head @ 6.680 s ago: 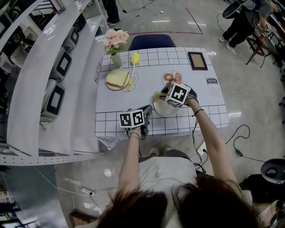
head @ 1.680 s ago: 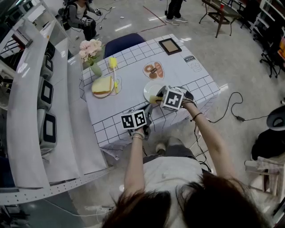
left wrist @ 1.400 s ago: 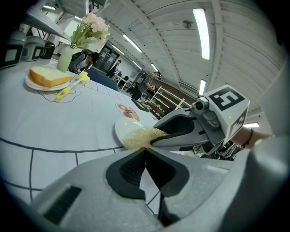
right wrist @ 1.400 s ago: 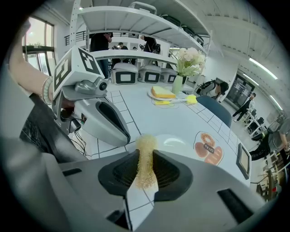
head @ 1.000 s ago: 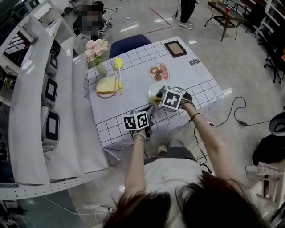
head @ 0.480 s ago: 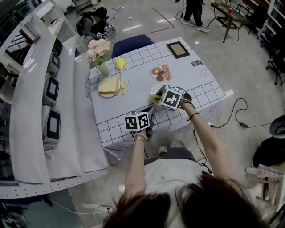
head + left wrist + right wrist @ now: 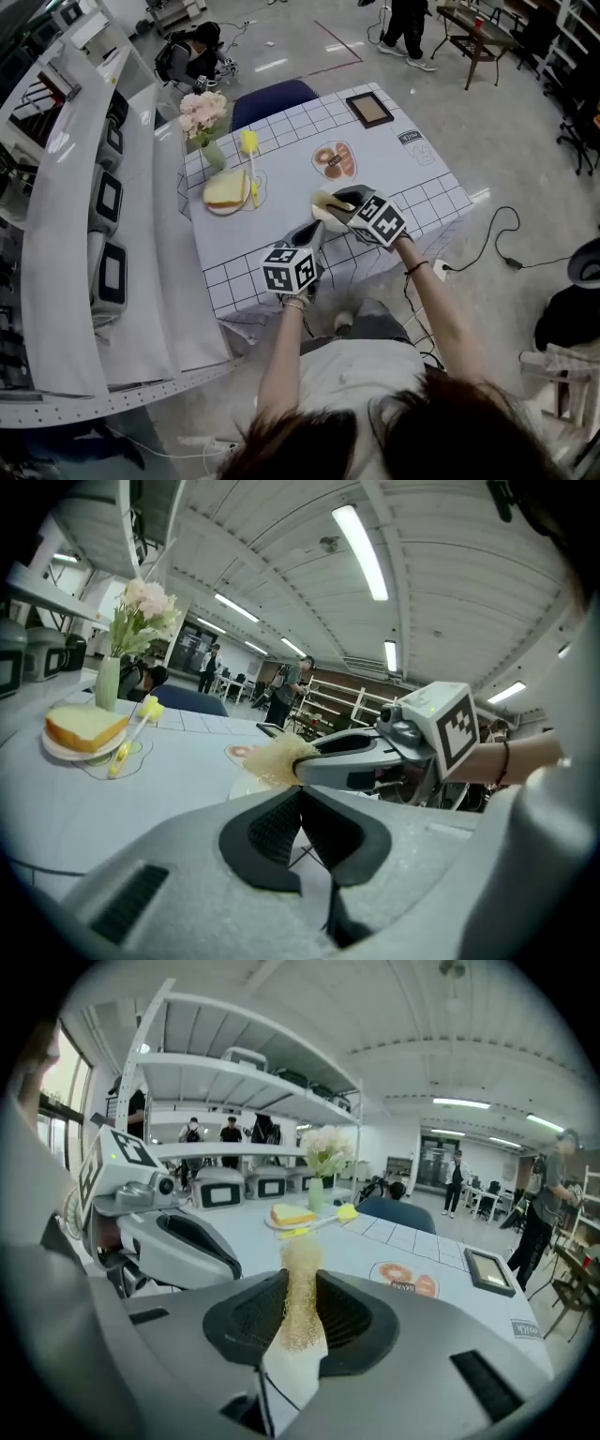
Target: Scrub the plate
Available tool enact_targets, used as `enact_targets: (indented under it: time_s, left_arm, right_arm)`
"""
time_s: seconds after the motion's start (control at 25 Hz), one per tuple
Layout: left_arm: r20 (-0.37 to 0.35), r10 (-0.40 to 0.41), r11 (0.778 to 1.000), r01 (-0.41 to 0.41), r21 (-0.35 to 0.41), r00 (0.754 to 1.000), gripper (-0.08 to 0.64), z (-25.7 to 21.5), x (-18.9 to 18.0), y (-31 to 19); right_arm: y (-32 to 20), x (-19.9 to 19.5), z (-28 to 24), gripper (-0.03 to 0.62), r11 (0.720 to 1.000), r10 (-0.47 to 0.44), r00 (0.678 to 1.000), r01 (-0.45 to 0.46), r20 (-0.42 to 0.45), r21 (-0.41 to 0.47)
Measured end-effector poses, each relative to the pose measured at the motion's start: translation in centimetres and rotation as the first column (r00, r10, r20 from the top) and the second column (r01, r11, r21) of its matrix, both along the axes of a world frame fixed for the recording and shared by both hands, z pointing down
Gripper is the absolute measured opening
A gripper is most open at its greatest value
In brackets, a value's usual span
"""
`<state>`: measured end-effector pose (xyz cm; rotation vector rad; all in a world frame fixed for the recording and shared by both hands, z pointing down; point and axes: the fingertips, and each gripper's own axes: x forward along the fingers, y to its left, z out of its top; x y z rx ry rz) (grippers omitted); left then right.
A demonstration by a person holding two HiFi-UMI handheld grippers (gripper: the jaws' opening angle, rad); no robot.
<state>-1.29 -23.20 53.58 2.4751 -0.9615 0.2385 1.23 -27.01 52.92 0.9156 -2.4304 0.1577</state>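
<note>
The white plate (image 7: 325,218) lies on the gridded tablecloth near the table's front, mostly hidden under the grippers. My right gripper (image 7: 339,202) is shut on a yellow mesh sponge (image 7: 323,200), held just over the plate. In the right gripper view the sponge (image 7: 302,1288) stands pinched between the dark pads. My left gripper (image 7: 314,232) is shut, its tips at the plate's near-left rim. In the left gripper view the plate (image 7: 246,784) shows just left of the closed tips, under the sponge (image 7: 274,759). I cannot tell whether the rim is pinched.
A slice of bread on a small plate (image 7: 225,190) and a yellow brush (image 7: 250,159) lie at the back left, by a vase of flowers (image 7: 202,117). A doughnut mat (image 7: 335,161) and a picture frame (image 7: 368,110) lie further back. Shelving (image 7: 103,206) runs along the left.
My left gripper has moved forward from the table's front edge up to the plate's rim. The right gripper has turned and shifted a little, still holding the sponge over the plate.
</note>
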Motion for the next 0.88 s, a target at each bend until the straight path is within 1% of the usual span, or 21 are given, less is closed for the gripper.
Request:
enact_targets:
  time_s: [0.16,0.28,0.4,0.52,0.64,0.8,0.88]
  left_arm:
    - [-0.018,0.008,0.997,-0.007,0.071,1.0,0.011,-1.8,0.6,0.3]
    - [-0.027,0.014,0.992,-0.011,0.124,1.0,0.011,-3.2,0.8,0.4]
    - [-0.025,0.011,0.984,-0.006,0.181,1.0,0.011,-4.1,0.9,0.5]
    - [-0.036,0.012,0.975,-0.003,0.223,0.999,0.011,-5.0,1.0,0.8]
    - [-0.051,0.012,0.969,0.0,0.245,0.999,0.011,-5.4,1.0,1.0]
    - [-0.063,0.016,0.968,0.0,0.253,0.998,0.011,-5.5,1.0,1.2]
    - [-0.066,0.02,0.968,-0.003,0.251,0.998,0.011,-5.5,1.0,1.2]
  right_arm:
    - [0.8,1.0,-2.7,0.087,0.996,0.044,0.986,-0.055,0.158,0.064]
    - [1.4,1.5,-4.5,0.087,0.991,0.055,0.967,-0.082,0.25,0.101]
    - [2.0,1.8,-5.7,0.087,0.987,0.069,0.941,-0.113,0.33,0.115]
    - [2.5,2.2,-6.7,0.087,0.983,0.078,0.919,-0.135,0.387,0.123]
    - [3.0,2.5,-7.2,0.086,0.98,0.09,0.897,-0.157,0.433,0.122]
    - [3.3,2.7,-7.3,0.081,0.977,0.107,0.874,-0.182,0.474,0.114]
    - [3.4,2.9,-7.2,0.08,0.975,0.115,0.87,-0.19,0.48,0.111]
